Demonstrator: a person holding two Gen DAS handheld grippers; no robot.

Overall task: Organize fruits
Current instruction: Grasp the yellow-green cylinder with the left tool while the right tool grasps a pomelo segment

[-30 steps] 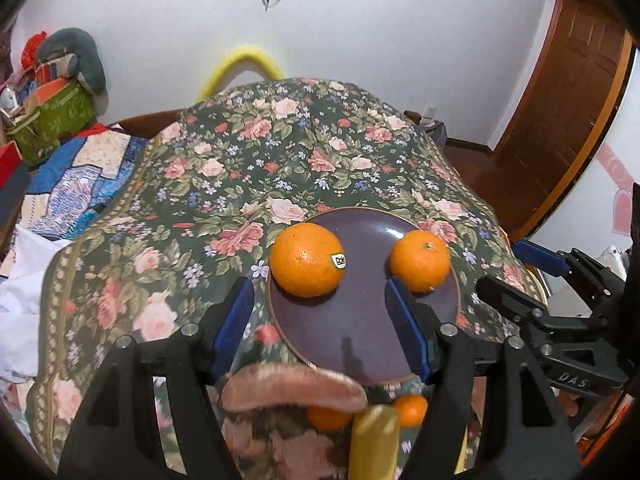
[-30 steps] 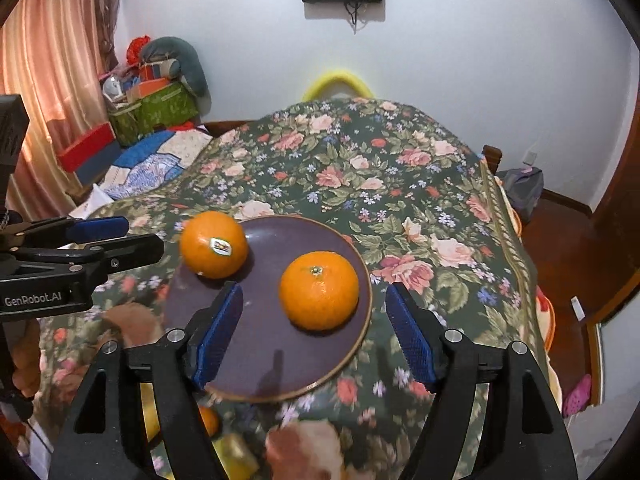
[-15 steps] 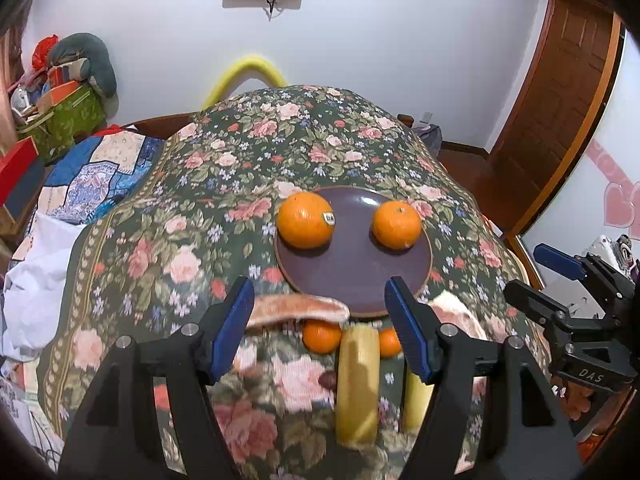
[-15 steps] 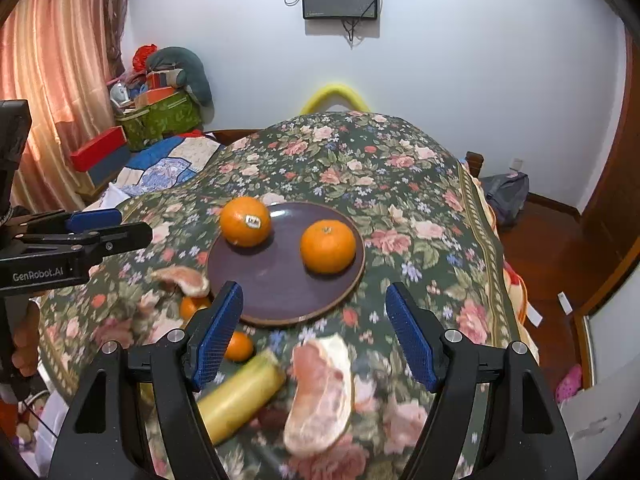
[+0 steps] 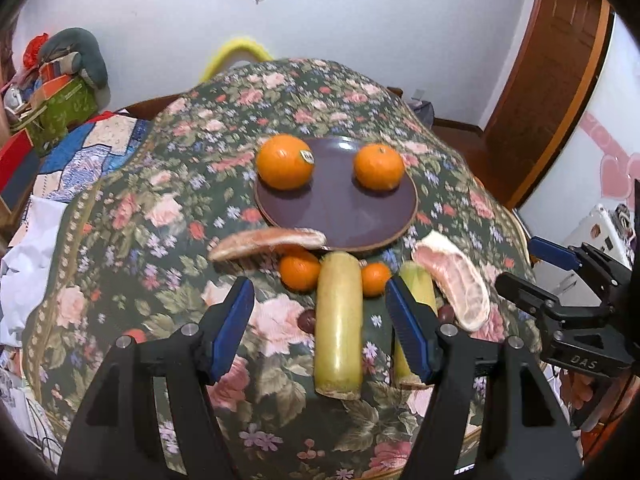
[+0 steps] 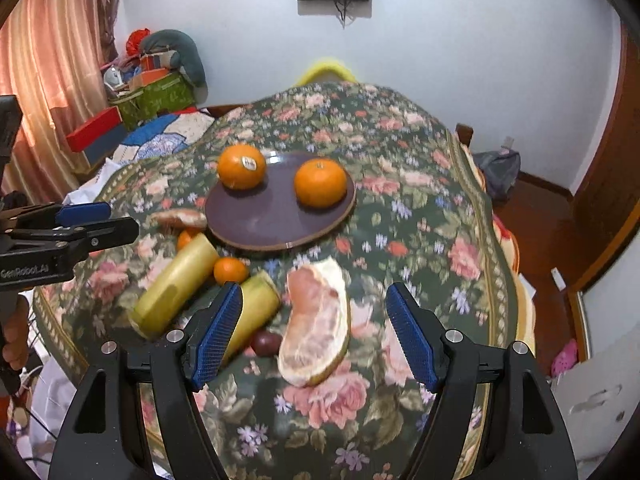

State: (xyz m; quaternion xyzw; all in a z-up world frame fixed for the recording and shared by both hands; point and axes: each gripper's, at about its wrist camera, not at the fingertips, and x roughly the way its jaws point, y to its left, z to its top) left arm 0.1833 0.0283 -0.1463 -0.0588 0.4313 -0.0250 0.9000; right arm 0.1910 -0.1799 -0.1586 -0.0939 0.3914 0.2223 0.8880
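Observation:
A dark purple plate [image 5: 340, 216] [image 6: 264, 220] on the floral table holds two oranges, a stickered one [image 5: 285, 161] [image 6: 241, 166] and a plain one [image 5: 379, 167] [image 6: 320, 183]. In front of the plate lie two pomelo wedges [image 5: 268, 241] [image 6: 316, 332], two yellow-green cane pieces [image 5: 339, 324] [image 6: 176, 284], two small tangerines [image 5: 299, 272] [image 6: 230, 271] and a dark plum [image 6: 265, 343]. My left gripper [image 5: 320, 328] is open and empty over the nearer cane piece. My right gripper [image 6: 314, 332] is open and empty, with the near pomelo wedge between its fingers in view.
The table [image 6: 420, 208] carries a floral cloth and drops off at its right and near edges. Boxes and cushions [image 6: 156, 84] are piled at the back left by a curtain. A wooden door [image 5: 552, 92] stands at the right. A yellow chair back [image 5: 236, 54] rises behind the table.
Both grippers have pulled back from the plate toward the table's near edge and stayed open. The loose fruit in front of the plate has come into view.

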